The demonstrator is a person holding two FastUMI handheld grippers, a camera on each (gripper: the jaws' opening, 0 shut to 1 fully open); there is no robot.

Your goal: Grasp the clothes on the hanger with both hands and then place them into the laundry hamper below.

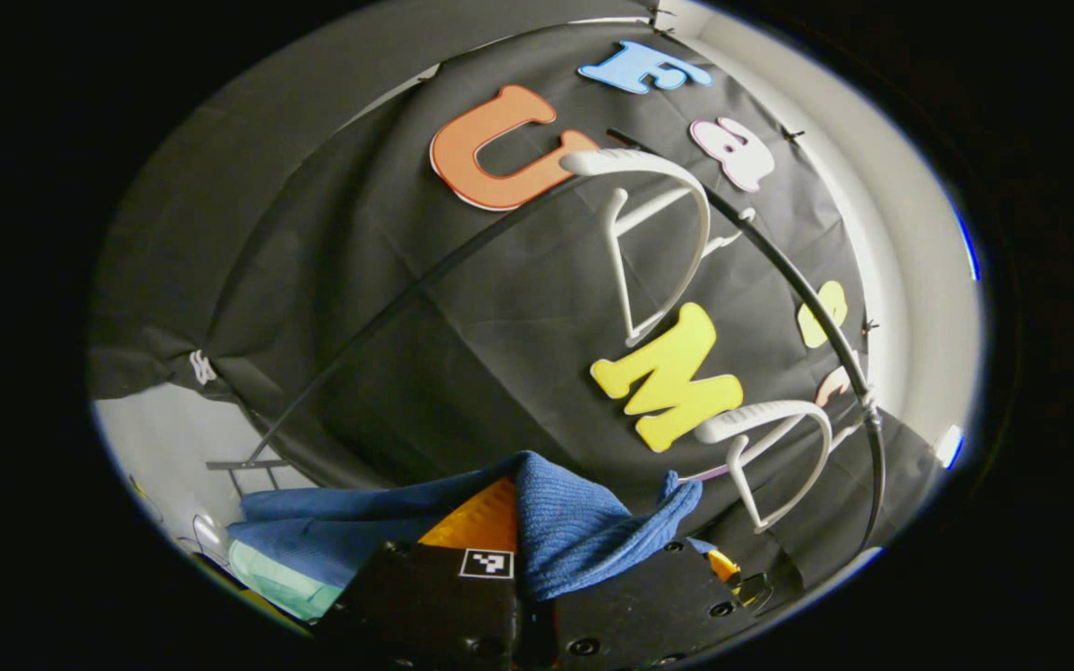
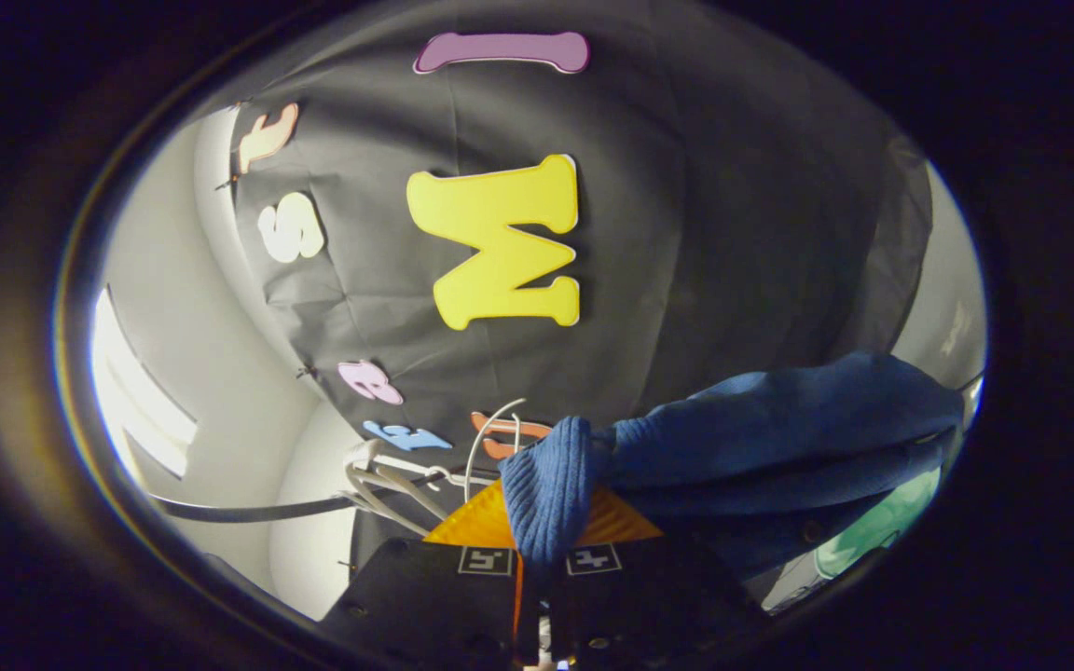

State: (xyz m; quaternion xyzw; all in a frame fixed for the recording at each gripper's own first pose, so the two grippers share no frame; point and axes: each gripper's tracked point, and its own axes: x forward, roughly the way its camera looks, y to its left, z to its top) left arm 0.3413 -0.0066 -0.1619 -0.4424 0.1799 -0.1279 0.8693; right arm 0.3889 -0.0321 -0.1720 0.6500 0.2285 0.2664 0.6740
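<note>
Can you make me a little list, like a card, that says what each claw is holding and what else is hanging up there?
left claw: shut on the blue sweater
right claw: shut on the same blue sweater, by a ribbed edge
hangers: two white hangers on a black rail, both bare
sweater: off the hangers, stretched between the claws
hamper: a green thing shows under the sweater; cannot tell if it is the hamper
</note>
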